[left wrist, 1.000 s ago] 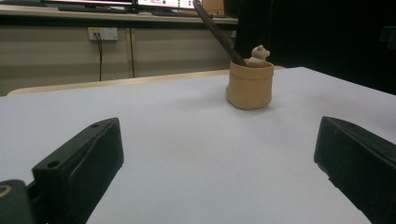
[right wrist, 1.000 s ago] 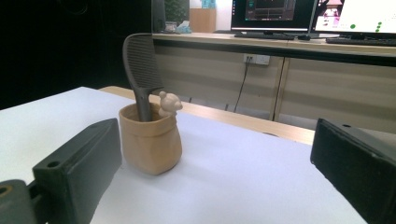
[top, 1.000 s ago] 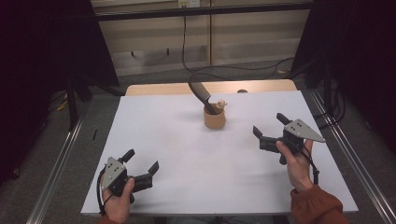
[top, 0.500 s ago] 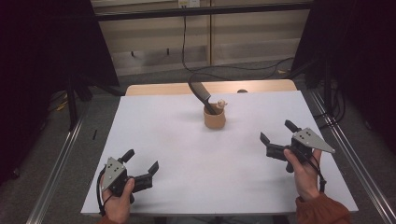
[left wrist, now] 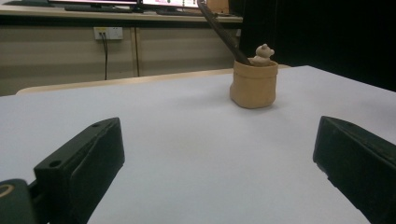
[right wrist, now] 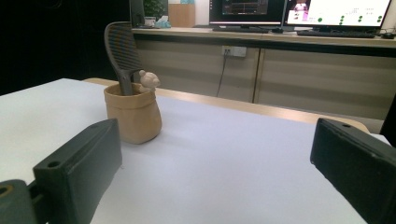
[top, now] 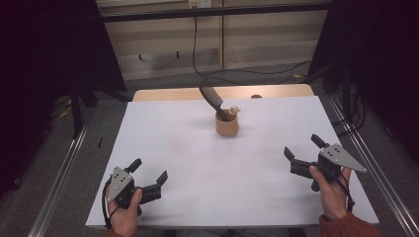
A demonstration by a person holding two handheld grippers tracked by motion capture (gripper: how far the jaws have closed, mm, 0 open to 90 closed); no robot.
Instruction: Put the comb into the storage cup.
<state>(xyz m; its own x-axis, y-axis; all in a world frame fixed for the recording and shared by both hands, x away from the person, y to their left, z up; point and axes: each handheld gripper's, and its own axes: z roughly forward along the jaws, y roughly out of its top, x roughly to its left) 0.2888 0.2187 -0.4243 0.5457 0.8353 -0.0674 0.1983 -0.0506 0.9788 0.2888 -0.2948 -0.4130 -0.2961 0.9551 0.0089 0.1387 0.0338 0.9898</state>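
Illumination is even and overhead. The white tabletop (top: 197, 148) reads bright without glare; surroundings at 9 and 3 o'clock fall to near black. The pouch (left wrist: 253, 84) casts a faint, soft shadow. Near black tongs (right wrist: 219, 172) appear soft-focused; monitors (right wrist: 336, 11) slightly overexposed.

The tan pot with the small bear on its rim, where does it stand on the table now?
In the high view the tan pot stands just beyond the middle of the white table, toward its far edge, with a dark comb leaning out of it.

High view overhead, facing forward; both gripper views low, sharing tan pot (top: 227, 126) (left wrist: 253, 84) (right wrist: 133, 113).
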